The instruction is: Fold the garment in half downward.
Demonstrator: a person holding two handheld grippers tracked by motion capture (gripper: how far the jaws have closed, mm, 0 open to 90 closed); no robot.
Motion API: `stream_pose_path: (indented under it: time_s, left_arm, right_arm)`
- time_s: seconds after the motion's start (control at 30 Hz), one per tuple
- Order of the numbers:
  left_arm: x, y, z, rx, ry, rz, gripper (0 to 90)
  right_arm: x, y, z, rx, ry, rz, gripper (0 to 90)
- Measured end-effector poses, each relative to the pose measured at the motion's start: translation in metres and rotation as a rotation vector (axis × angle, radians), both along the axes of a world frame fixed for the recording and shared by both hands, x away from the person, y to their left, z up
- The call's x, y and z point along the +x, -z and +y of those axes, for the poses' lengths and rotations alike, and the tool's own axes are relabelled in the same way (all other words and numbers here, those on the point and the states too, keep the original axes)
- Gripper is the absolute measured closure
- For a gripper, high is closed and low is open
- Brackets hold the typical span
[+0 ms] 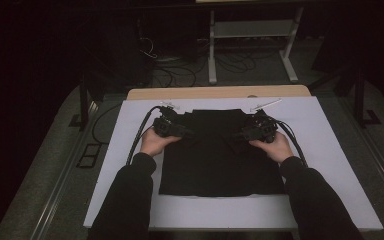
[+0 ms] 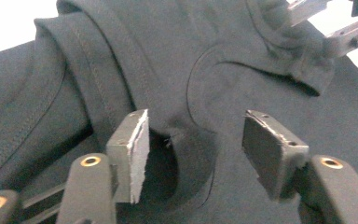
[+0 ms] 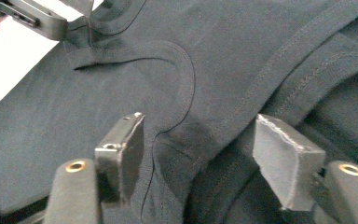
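Observation:
A black T-shirt (image 1: 220, 162) lies folded on a white board (image 1: 330, 150). My left gripper (image 1: 189, 133) rests at the shirt's upper left and my right gripper (image 1: 239, 135) at its upper right, both pointing inward. In the left gripper view the left gripper (image 2: 193, 135) is open, with a raised curve of the collar (image 2: 200, 84) between its jaws and a sleeve hem (image 2: 88, 70) to the left. In the right gripper view the right gripper (image 3: 198, 140) is open over the collar seam (image 3: 186, 79). Each view shows the other gripper far off (image 2: 335, 23) (image 3: 32, 16).
The board sits on a wooden table (image 1: 215, 93). Each gripper's cable (image 1: 139, 135) (image 1: 295, 142) loops across the board beside the shirt. Behind the table stand a white shelf frame (image 1: 212, 50) and floor cables (image 1: 180, 72). The surroundings are dark.

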State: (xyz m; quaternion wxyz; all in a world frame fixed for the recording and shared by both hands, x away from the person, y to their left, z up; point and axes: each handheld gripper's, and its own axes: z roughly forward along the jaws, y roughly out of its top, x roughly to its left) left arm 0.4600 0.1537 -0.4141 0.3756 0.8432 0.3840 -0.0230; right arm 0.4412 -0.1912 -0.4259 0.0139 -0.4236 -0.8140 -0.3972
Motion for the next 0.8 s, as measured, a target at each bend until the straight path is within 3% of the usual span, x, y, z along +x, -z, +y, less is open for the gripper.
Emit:
stream_pose_path:
  time_s: [0.2,0.33,0.57,0.8]
  left_arm:
    - [0.0010,0.0019,0.0000,-0.003,-0.006,-0.004,52.8]
    - [0.0022,0.0040,-0.0013,-0.012,-0.004,0.012,58.6]
    - [0.0027,0.0069,-0.0023,-0.023,0.012,0.046,70.4]
    - [0.0037,0.0105,-0.0021,-0.012,0.040,0.078,82.3]
  right_arm:
    - [0.0010,0.0013,-0.0002,0.009,0.001,0.012,45.6]
    - [0.0015,0.0021,0.0000,0.000,0.001,0.010,50.7]
    - [0.0028,0.0046,0.0000,0.016,-0.014,0.049,63.9]
    - [0.0025,0.0057,0.0007,0.005,-0.041,0.064,86.0]
